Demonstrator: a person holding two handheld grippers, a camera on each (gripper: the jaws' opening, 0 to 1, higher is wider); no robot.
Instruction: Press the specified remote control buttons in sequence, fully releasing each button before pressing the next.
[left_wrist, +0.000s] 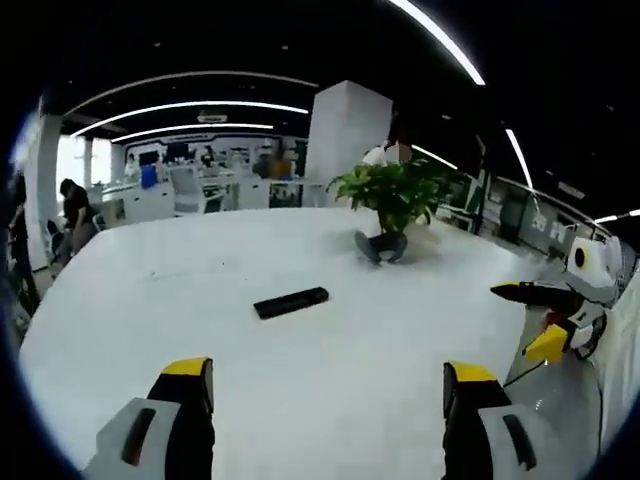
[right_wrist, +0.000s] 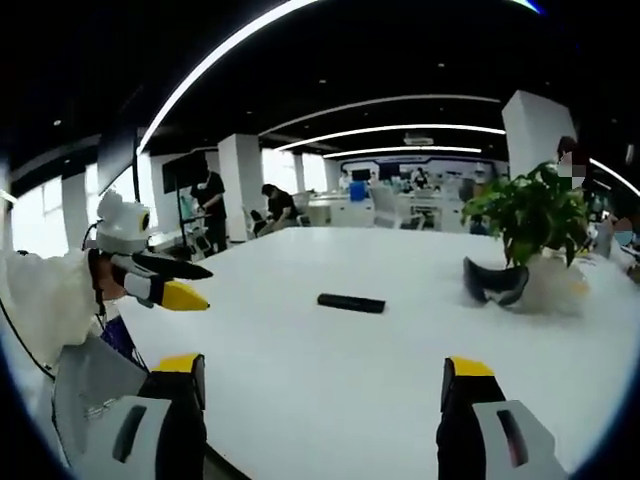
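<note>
Desk: a wide white desk (left_wrist: 300, 400) with a rounded outline carries everything; in the right gripper view its near edge (right_wrist: 230, 440) runs just beside that view's own jaws.
Remote control: a slim black remote control (left_wrist: 291, 302) lies flat out in the open middle of the desk, well away from every edge; in the right gripper view it shows as a dark bar (right_wrist: 351, 302) lying crosswise. Nothing touches it.
Plant: a leafy green plant (left_wrist: 392, 190) stands toward the far side of the desk, beyond the remote control and apart from it; the same plant (right_wrist: 530, 210) is seen in the right gripper view.
Dark object: a dark curved object (left_wrist: 380, 246) lies at the foot of the plant; seen also at (right_wrist: 494, 282). What it is cannot be told.
Left hand-held gripper: its yellow-tipped jaws stand wide apart (left_wrist: 325, 385), holding nothing, above the near part of the desk, short of the remote control. In the right gripper view it comes in from the left (right_wrist: 190, 282) over the desk's edge.
Right hand-held gripper: jaws likewise wide apart and empty (right_wrist: 320, 385), near the desk's near edge. In the left gripper view it enters from the right (left_wrist: 530, 318).
Room: an open office with white columns, curved ceiling lights and people standing beyond the desk (right_wrist: 213, 205).
</note>
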